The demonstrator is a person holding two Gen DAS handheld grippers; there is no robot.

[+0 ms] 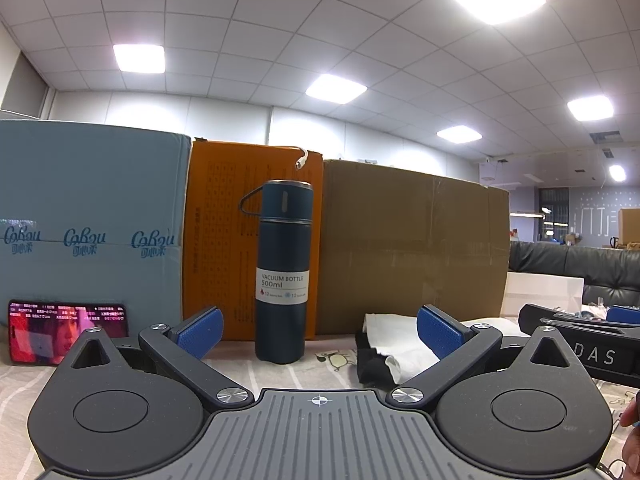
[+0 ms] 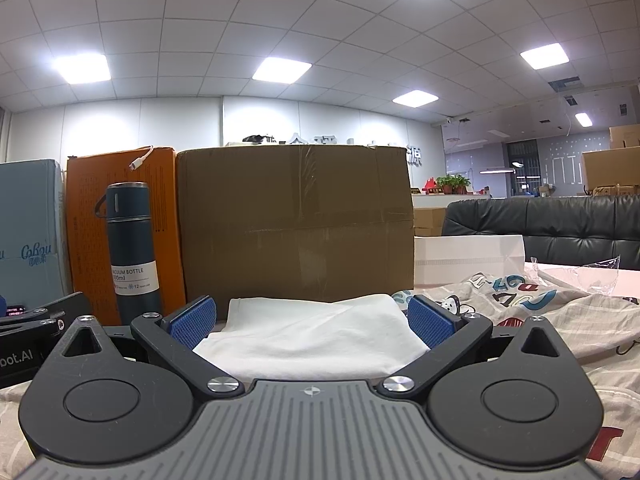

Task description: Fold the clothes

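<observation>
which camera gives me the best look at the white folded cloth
The right wrist view. There the white folded cloth lies straight ahead between the open right gripper fingers, wide and unobstructed. The left wrist view shows only part of it, off to the right, lying on something black and partly hidden behind the left gripper finger.

Folded cloth [image 2: 312, 336]: plain white. Garment [image 2: 560, 312] beside it: pale beige with cartoon print, red and blue lettering. Vacuum bottle [image 1: 283, 272]: dark navy, white label. Boxes: light blue [image 1: 88, 216], orange [image 1: 224, 240], brown cardboard [image 1: 412, 248]. Fingers [image 1: 200, 332]: blue textured pads on black arms.
</observation>
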